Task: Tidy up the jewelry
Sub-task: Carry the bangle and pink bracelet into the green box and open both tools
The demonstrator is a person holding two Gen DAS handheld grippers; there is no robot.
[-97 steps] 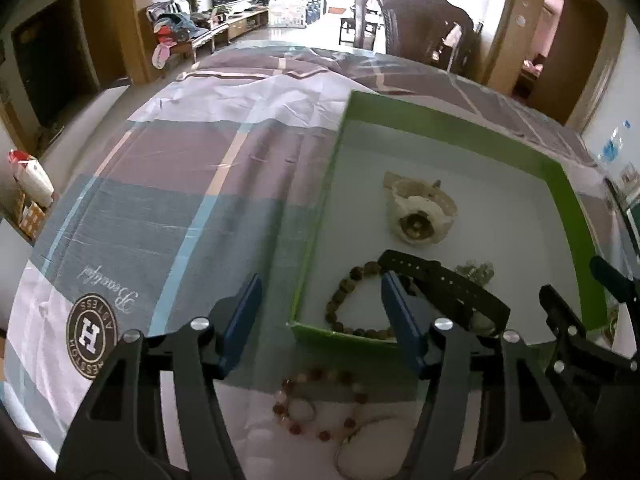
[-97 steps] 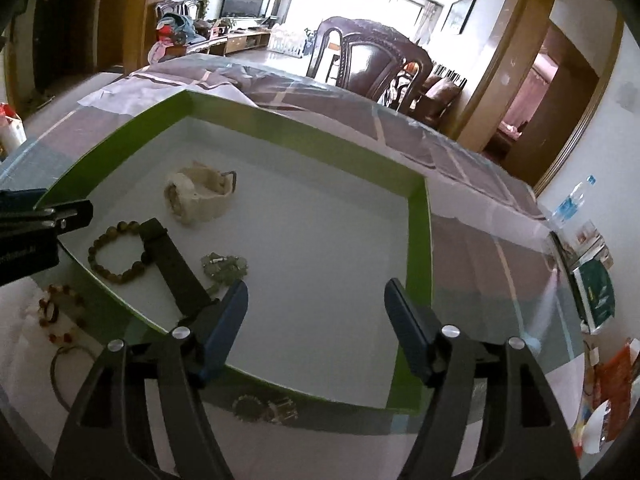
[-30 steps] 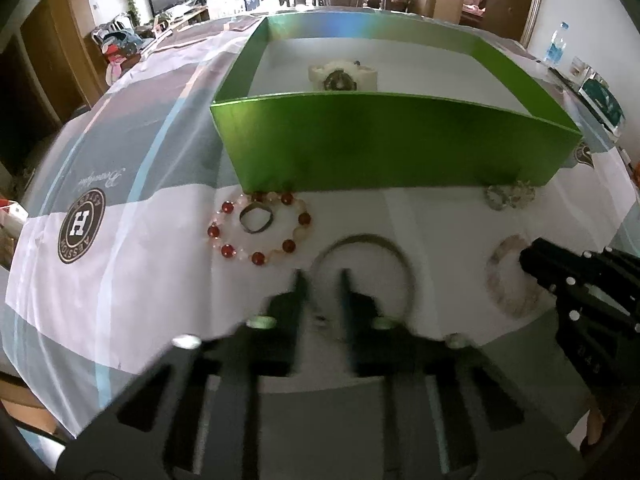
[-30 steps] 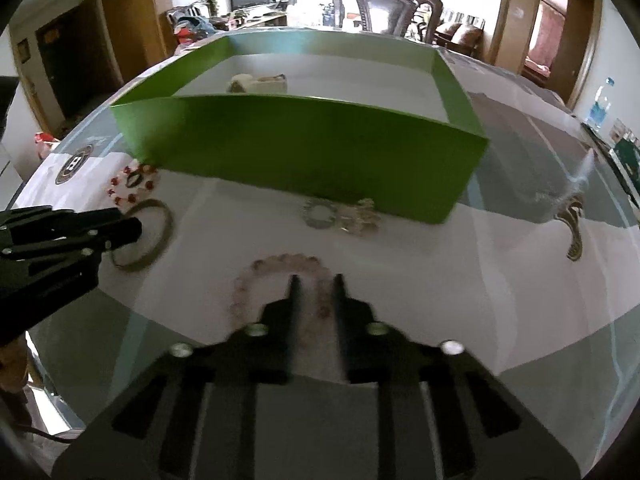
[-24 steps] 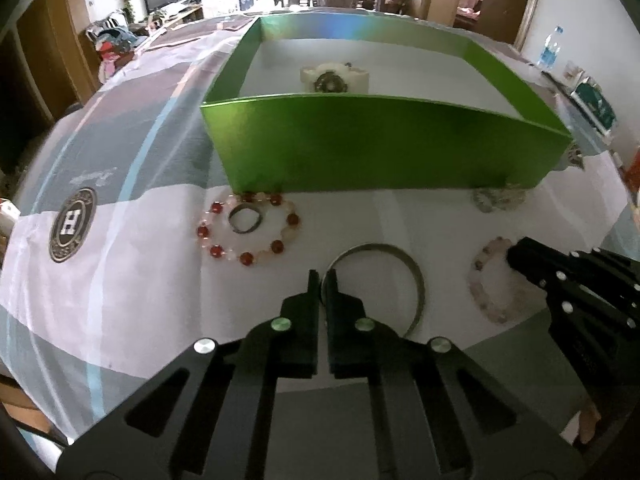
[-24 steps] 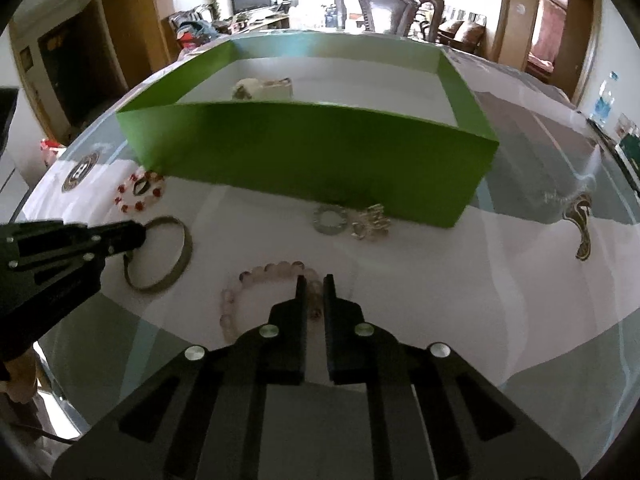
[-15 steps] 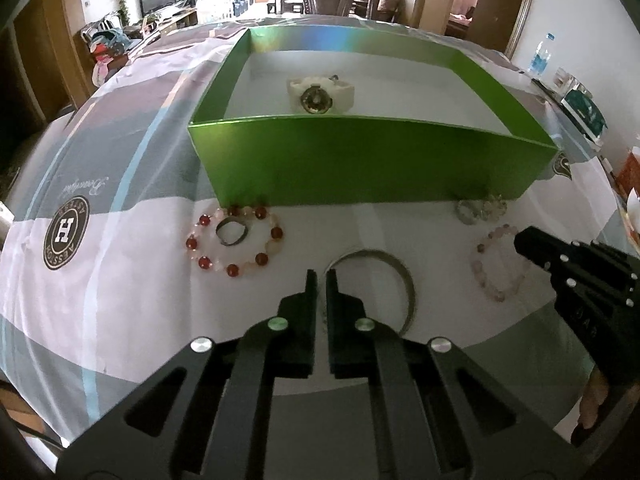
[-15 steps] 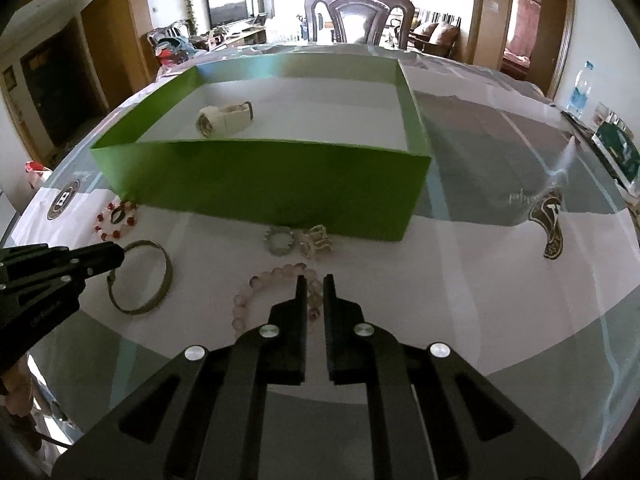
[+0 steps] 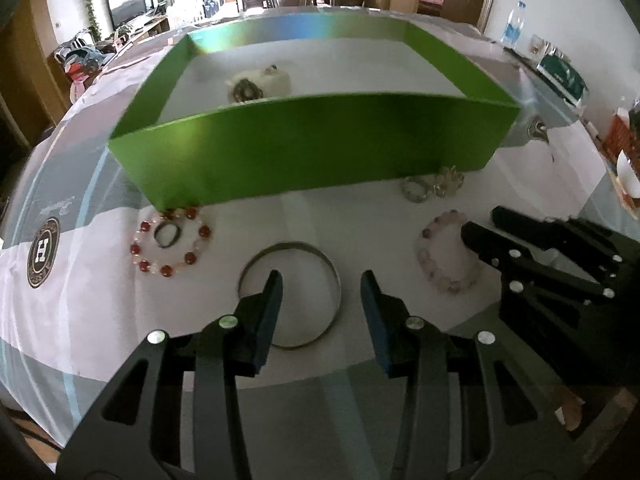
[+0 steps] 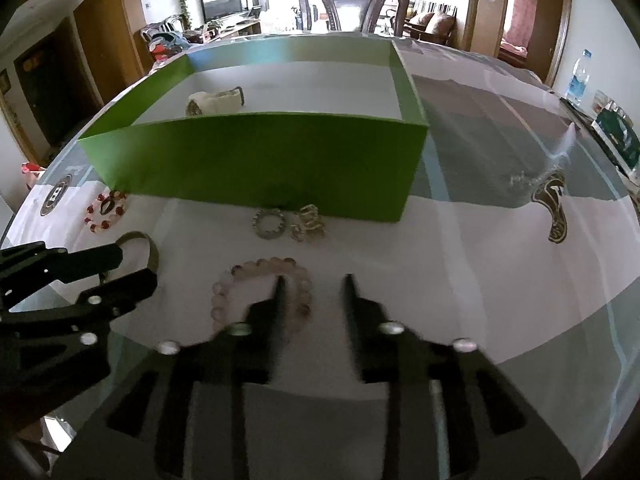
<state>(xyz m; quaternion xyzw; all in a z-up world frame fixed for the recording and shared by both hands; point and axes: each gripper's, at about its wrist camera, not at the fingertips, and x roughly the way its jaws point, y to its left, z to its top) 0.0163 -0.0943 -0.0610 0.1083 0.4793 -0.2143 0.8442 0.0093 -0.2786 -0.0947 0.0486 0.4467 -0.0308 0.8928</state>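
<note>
Both jaws opening, empty. Left gripper [image 9: 321, 288] over stiff, slippery bangle [image 9: 291, 294]: pinch rim. Right gripper [image 10: 314, 292] by bead bracelet [image 10: 262, 292]: floppy, light.

Green box [image 9: 312, 152]: smooth card-like walls with a satin sheen; pale matt floor. Desk [image 9: 80, 280]: printed cloth under a glossy, reflective clear top layer. Bangle [image 9: 335, 276]: smooth, dull metal. Red bead bracelet [image 9: 170, 240]: polished, glossy beads. Pink bead bracelet [image 10: 260, 280]: translucent, smooth beads. Small ring [image 10: 269, 223]: textured, sparkling metal. Left gripper [image 9: 320, 300] and right gripper [image 10: 312, 300]: matt black plastic with bright metal screw heads. Chair [image 10: 352, 4]: dark, polished wood.
</note>
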